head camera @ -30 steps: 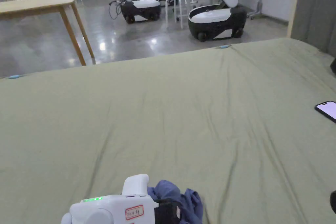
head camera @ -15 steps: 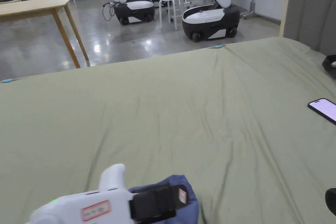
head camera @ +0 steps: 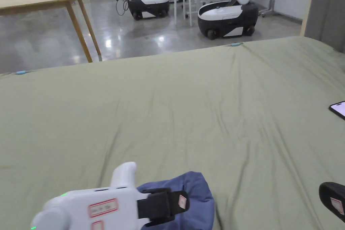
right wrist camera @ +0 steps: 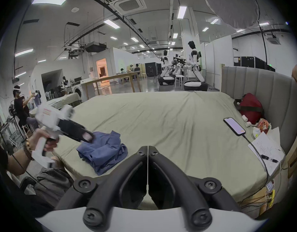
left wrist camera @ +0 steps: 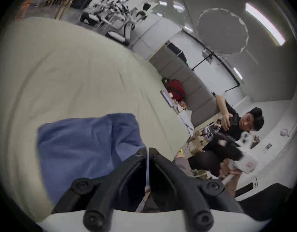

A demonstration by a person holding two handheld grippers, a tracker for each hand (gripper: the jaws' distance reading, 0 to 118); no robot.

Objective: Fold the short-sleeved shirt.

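Over the bunched blue shirt [right wrist camera: 102,150], both the left gripper [left wrist camera: 148,150] and right gripper [right wrist camera: 147,147] are closed, empty

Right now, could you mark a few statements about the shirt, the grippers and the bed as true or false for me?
1. The blue shirt lies bunched up near the bed's front edge. True.
2. The right gripper has its jaws wide open. False: they are closed together, with nothing between them.
3. A phone lies on the bed with its screen lit. True.
4. The shirt is spread flat across the middle of the bed. False: it is a crumpled heap at the near edge.
5. The left gripper is over the shirt. True.
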